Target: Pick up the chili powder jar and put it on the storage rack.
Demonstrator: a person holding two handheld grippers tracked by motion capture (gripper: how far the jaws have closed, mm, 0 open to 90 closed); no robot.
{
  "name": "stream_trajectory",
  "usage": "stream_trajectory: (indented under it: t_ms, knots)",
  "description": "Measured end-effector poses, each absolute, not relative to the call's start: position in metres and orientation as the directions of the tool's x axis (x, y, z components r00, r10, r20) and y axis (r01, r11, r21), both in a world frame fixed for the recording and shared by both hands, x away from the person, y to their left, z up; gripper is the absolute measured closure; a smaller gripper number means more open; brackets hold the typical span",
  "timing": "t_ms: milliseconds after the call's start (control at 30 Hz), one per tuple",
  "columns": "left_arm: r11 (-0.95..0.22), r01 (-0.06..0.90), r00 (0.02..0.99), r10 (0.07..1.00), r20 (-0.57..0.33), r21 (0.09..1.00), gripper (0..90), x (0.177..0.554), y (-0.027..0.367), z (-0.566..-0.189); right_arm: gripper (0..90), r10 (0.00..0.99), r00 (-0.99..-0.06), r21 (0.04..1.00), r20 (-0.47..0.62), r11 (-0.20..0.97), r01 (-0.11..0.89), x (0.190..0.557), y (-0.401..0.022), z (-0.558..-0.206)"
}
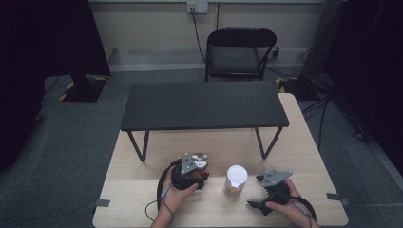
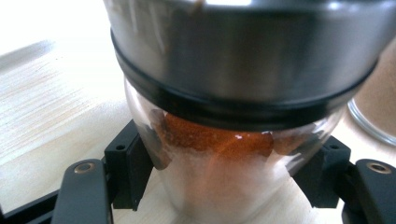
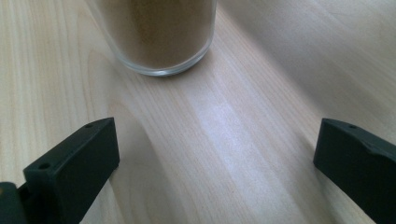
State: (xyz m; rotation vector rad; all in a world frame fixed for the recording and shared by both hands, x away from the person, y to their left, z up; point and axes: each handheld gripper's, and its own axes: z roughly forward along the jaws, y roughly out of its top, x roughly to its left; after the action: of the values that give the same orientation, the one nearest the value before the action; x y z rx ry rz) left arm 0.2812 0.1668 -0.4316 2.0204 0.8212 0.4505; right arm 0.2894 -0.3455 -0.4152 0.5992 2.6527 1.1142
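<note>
My left gripper (image 1: pixel 194 172) (image 2: pixel 229 175) is shut on a small glass jar (image 2: pixel 219 154) with a steel lid (image 1: pixel 200 161) and orange-red powder inside; both pads press on the glass low on its sides. The jar stands on the light wooden table (image 1: pixel 304 156). To its right stands a second glass jar (image 1: pixel 235 181) (image 3: pixel 156 32) with a white lid and brown powder; its edge also shows in the left gripper view (image 2: pixel 373 107). My right gripper (image 1: pixel 256 192) (image 3: pixel 215 163) is open on the table just right of that jar, its jaws wide apart with only bare wood between them.
A low black bench-like table (image 1: pixel 204 104) stands on the far half of the wooden table. Behind it are a black folding chair (image 1: pixel 237 52) and dark equipment stands at both sides. Cables trail from both grippers near the front edge.
</note>
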Motion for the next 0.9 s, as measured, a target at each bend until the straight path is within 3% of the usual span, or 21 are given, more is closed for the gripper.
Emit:
stream_trajectory:
  t_ms: [300, 900]
  knots:
    - [-0.361, 0.394, 0.72, 0.693, -0.039, 0.845, 30.5, 0.279, 0.179, -0.423, 0.0, 0.441, -0.897, 0.718, -0.028, 0.633, 0.288, 0.289, -0.346, -0.415]
    - [-0.391, 0.385, 0.745, 0.666, -0.032, 0.836, 30.5, 0.266, 0.21, -0.384, 0.0, 0.441, -0.897, 0.718, -0.029, 0.633, 0.288, 0.289, -0.346, -0.415]
